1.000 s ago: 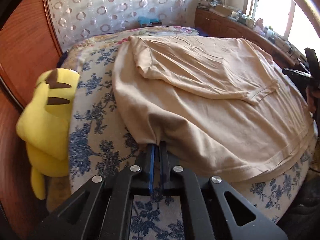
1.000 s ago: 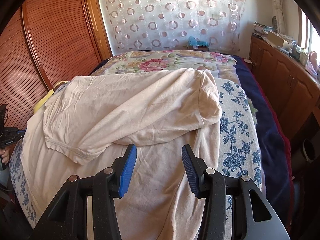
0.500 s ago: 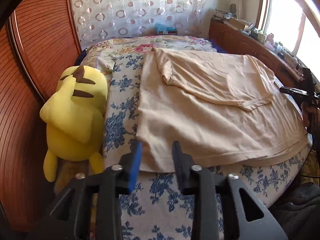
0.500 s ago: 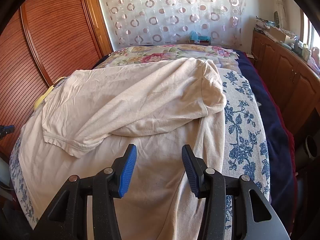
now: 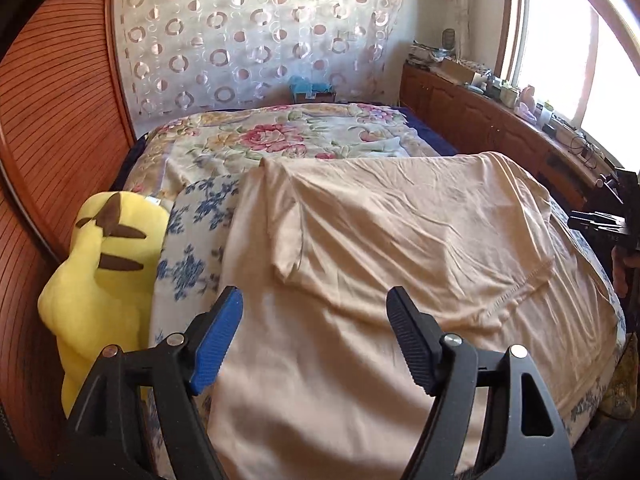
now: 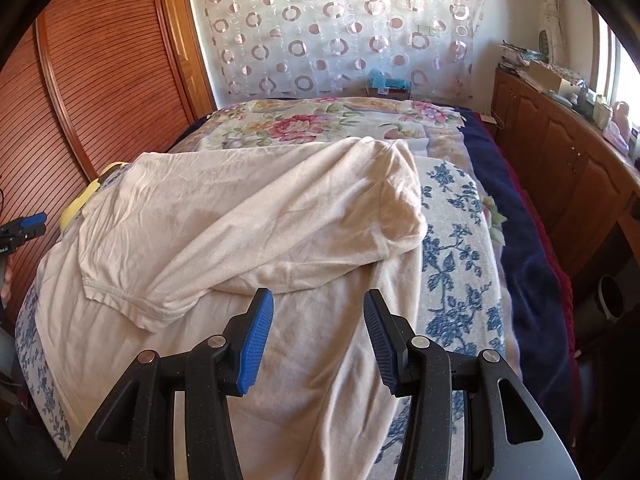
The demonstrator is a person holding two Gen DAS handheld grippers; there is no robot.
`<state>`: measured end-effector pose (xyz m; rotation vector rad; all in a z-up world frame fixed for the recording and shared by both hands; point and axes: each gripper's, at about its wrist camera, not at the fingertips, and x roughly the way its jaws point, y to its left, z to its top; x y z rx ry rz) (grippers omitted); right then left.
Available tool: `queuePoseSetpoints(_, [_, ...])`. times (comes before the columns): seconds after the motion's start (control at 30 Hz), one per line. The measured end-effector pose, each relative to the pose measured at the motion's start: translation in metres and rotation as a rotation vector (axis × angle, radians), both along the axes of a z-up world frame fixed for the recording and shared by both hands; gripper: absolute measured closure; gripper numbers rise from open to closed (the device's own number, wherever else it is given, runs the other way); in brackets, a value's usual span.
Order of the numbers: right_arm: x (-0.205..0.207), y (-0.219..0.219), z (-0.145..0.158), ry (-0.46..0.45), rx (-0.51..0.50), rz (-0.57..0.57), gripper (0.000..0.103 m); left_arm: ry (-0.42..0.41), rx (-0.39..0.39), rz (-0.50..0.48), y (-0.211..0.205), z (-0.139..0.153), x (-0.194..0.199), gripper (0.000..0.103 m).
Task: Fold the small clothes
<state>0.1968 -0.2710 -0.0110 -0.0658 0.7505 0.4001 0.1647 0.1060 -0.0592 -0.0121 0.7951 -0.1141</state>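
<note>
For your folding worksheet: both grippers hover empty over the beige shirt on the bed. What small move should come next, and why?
Probably lower the right gripper onto the beige shirt edge nearest it and close. Its jaws stand apart, empty. One sleeve is already folded across, while the left gripper is opening with nothing between its jaws.

No legible text, label, brand, number or sign appears in either wrist view. Small items on the wooden sideboard (image 5: 472, 108) under the window are too distant and blurred to read.
</note>
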Motion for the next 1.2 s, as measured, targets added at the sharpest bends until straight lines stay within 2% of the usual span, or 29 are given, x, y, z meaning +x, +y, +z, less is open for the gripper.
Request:
queuePoseSetpoints(0.2, [0.030,-0.010,-0.002,0.055,0.025,-0.040,0.054,0.042,0.031,-0.005,-0.004,-0.015,0.032,0.028])
queuePoseSetpoints(0.47, [0.075,-0.004,-0.009,0.128,0.007,-0.106,0.054,0.117,0.017,0.022,0.003,-0.038,0.065,0.028])
queuePoseSetpoints(0.6, [0.079,0.003,0.002,0.098,0.041,-0.069,0.057,0.139,0.021,0.027,0.003,-0.047,0.073,0.028])
queuePoseSetpoints(0.77, [0.086,0.010,-0.003,0.099,0.016,-0.063,0.061,0.162,0.017,0.032,0.004,-0.057,0.080,0.028])
queuePoseSetpoints(0.87, [0.092,0.011,-0.010,0.117,-0.014,-0.079,0.064,0.145,0.040,0.028,0.001,-0.059,0.078,0.027])
queuePoseSetpoints(1.03, [0.089,0.017,-0.011,0.093,-0.042,-0.079,0.064,0.109,0.040,0.032,0.002,-0.062,0.076,0.024])
queuePoseSetpoints(1.2, [0.083,0.027,-0.010,0.065,-0.073,-0.079,0.064,0.110,0.039,0.036,0.003,-0.062,0.076,0.024])
